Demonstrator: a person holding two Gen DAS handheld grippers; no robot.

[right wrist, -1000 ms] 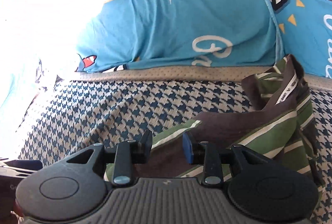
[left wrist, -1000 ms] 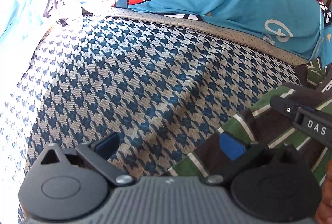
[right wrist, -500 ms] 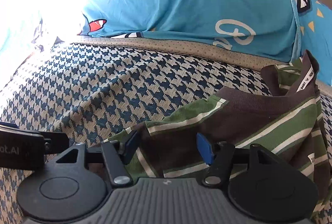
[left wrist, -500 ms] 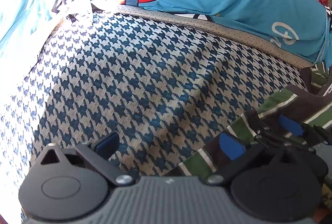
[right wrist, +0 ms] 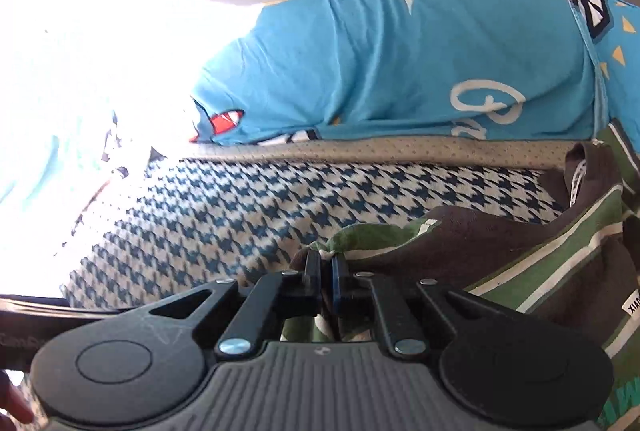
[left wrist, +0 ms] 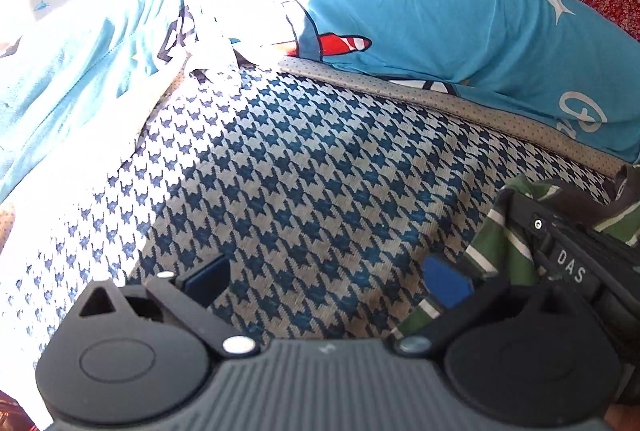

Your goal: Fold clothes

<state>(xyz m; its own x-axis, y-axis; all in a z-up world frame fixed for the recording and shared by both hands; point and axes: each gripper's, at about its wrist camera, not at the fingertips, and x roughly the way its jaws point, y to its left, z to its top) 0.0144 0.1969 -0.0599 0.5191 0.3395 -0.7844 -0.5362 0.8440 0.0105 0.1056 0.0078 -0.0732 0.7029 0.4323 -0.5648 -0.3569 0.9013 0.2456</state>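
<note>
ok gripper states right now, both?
Left gripper: open, holding nothing, above the houndstooth cover.
Right gripper: shut on the green striped shirt.

Houndstooth bed cover [left wrist: 304,191] carries striped shirt [right wrist: 520,255], blue pillow [right wrist: 400,71].

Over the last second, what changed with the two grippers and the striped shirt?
The right gripper, open half a second ago, has shut on a bunched edge of the green and brown striped shirt. The left gripper stayed open over the houndstooth cover, holding nothing, though its view swung left, so less of the shirt shows. The blue pillow lies as before.
</note>
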